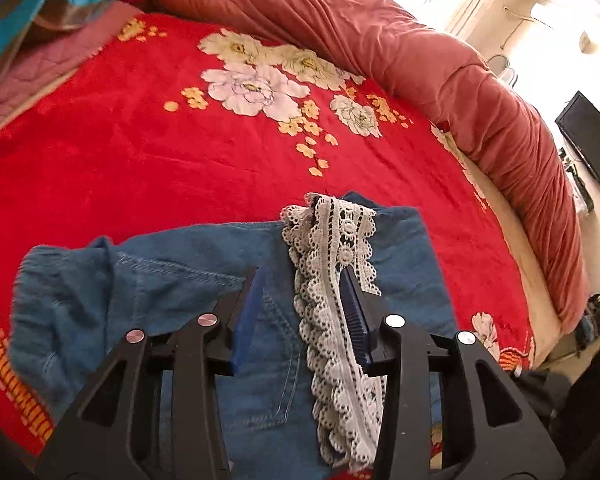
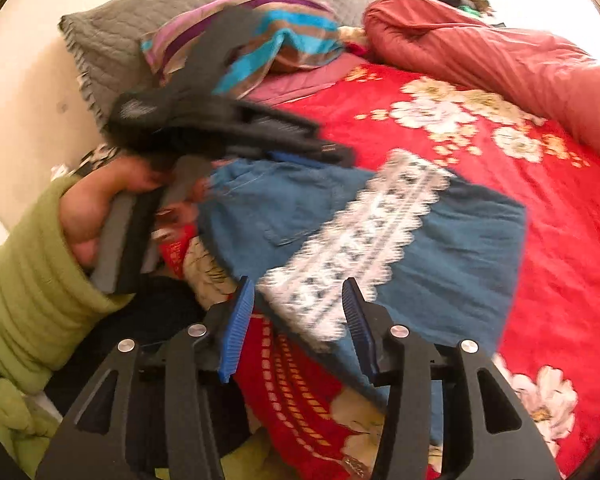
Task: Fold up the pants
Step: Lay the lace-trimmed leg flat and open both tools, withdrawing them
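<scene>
Blue denim pants [image 1: 204,280] with a white lace strip [image 1: 332,300] lie folded on the red floral bedspread [image 1: 140,140]. My left gripper [image 1: 304,276] is open just above them, its right finger against the lace. In the right wrist view the pants [image 2: 460,248] and lace [image 2: 360,232] lie ahead, blurred. My right gripper [image 2: 298,286] is open and empty, hovering at the near edge of the pants. The left gripper [image 2: 332,152] shows there above the far side of the pants, held by a hand in a green sleeve [image 2: 28,280].
A rolled reddish quilt [image 1: 440,68] runs along the far side of the bed. A striped pillow [image 2: 268,36] and grey pillow [image 2: 112,36] lie at the head. A dark monitor [image 1: 588,136] stands beyond the bed.
</scene>
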Tool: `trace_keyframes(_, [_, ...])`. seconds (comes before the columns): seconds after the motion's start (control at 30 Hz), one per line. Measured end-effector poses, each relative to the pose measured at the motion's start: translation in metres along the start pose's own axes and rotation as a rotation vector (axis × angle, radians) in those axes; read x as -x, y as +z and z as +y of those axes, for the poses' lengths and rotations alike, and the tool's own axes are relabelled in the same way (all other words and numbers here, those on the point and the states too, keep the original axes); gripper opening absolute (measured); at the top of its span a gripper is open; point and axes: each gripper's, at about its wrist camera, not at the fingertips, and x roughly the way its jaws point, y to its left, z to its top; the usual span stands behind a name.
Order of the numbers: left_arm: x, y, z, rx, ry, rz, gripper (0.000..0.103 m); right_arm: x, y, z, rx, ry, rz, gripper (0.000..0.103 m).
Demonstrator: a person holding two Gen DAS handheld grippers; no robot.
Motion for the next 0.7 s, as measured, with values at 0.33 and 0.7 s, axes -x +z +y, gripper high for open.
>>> trace_keyframes(0.33, [0.014, -0.033, -0.032, -0.128, 0.035, 0.017, 0.033, 0.004, -0.015, -0.048, -0.121, -0.130, 0.027, 0.045])
trace_keyframes(0.7, [-0.012, -0.081, -0.053, -0.231, 0.031, 0.152, 0.027, -0.013, -0.052, -0.071, -0.201, -0.175, 0.142, 0.045])
